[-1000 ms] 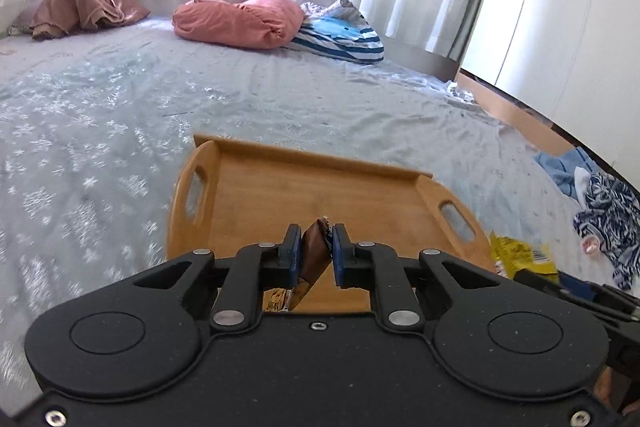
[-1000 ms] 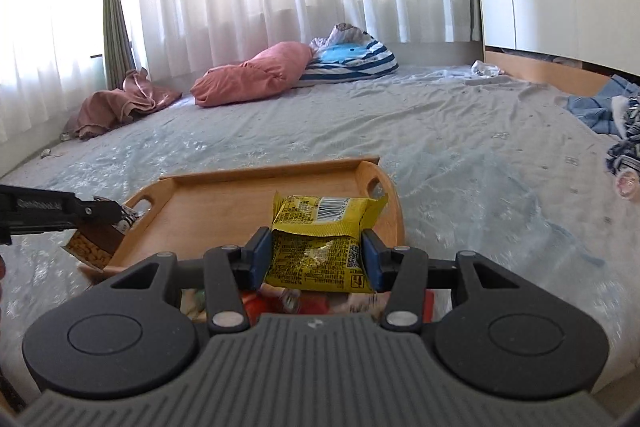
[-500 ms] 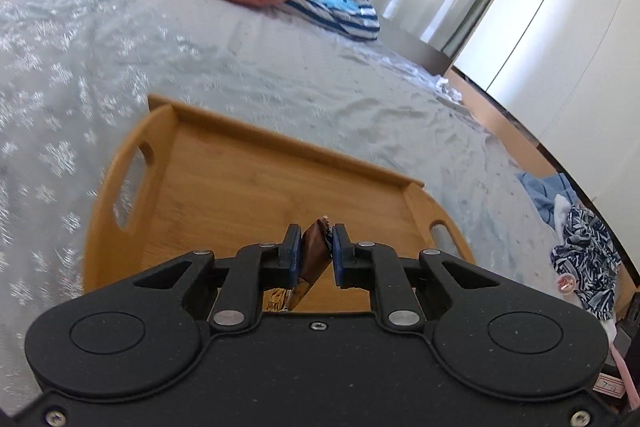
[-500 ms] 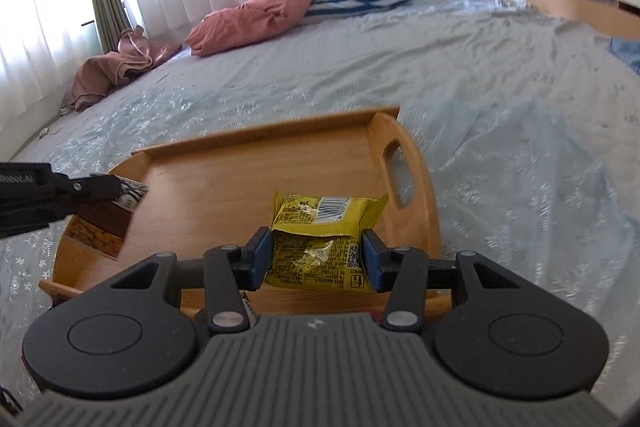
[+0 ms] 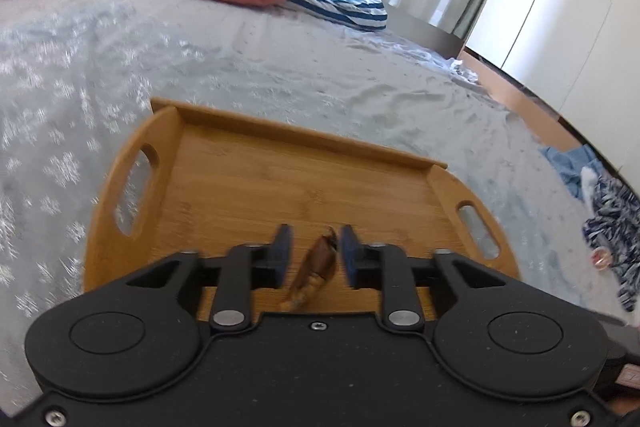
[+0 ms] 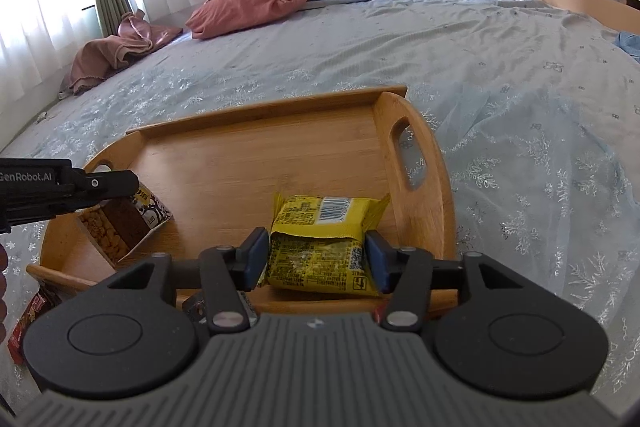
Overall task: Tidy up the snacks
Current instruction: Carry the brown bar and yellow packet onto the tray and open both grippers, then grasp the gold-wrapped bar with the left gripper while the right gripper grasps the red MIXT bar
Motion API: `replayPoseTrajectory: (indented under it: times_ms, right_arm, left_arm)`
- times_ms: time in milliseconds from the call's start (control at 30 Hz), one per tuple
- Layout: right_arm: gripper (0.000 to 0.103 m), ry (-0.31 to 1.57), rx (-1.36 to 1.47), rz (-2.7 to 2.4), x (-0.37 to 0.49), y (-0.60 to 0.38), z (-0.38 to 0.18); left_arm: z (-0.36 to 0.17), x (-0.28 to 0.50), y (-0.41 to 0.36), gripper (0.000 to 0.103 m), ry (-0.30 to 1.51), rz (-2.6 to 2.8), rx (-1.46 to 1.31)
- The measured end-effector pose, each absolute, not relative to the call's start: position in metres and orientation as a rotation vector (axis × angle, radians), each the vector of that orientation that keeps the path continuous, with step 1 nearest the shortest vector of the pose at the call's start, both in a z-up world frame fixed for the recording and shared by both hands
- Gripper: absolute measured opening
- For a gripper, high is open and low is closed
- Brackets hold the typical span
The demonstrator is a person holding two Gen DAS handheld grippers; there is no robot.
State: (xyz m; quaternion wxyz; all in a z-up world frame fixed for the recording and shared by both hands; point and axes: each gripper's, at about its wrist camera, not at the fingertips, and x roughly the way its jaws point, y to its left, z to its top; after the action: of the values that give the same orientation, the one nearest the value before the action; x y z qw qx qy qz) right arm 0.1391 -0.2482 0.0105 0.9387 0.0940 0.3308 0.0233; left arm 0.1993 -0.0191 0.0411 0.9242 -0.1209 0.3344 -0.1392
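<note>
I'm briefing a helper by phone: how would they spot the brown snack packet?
Find the wooden tray on the bed. Near its left handle, between the left gripper fingers, sits the brown packet. It pictures peanuts; the other packet, in the right gripper, is yellow.

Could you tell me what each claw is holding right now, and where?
Left claw: open, brown snack packet loose between. Right claw: yellow snack packet by its side edges.

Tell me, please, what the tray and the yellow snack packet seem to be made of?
The tray looks like bamboo or light wood with a smooth matte finish: fine parallel grain lines and jointed strips show on its floor. The yellow snack packet looks like thin printed plastic film, slightly glossy: it creases and crinkles between the right tongs, and its top edge is crimped.
</note>
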Motion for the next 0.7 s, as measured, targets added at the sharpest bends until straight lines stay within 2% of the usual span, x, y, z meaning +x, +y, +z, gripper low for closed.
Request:
replayPoseTrajectory:
  times_ms: [33, 67, 133, 233, 433, 700]
  right_arm:
    - [0.066, 0.671, 0.189, 0.046, 0.138, -0.248, 0.011]
    - [0.073, 0.664, 0.186, 0.045, 0.137, -0.248, 0.012]
    - [0.075, 0.648, 0.184, 0.047, 0.134, -0.247, 0.014]
    - [0.080, 0.625, 0.175, 0.051, 0.128, -0.248, 0.018]
    - [0.087, 0.573, 0.155, 0.058, 0.106, -0.250, 0.028]
    - [0.092, 0.516, 0.121, 0.057, 0.065, -0.252, 0.033]
  left_arm:
    - [0.042, 0.197, -0.020, 0.046, 0.678, -0.286, -0.241]
    - [0.044, 0.195, -0.020, 0.049, 0.666, -0.289, -0.234]
    - [0.048, 0.188, -0.021, 0.063, 0.644, -0.292, -0.211]
    - [0.053, 0.175, -0.024, 0.078, 0.610, -0.284, -0.160]
    - [0.064, 0.138, -0.028, 0.091, 0.548, -0.295, -0.071]
    - [0.067, 0.083, -0.044, 0.094, 0.511, -0.320, 0.071]
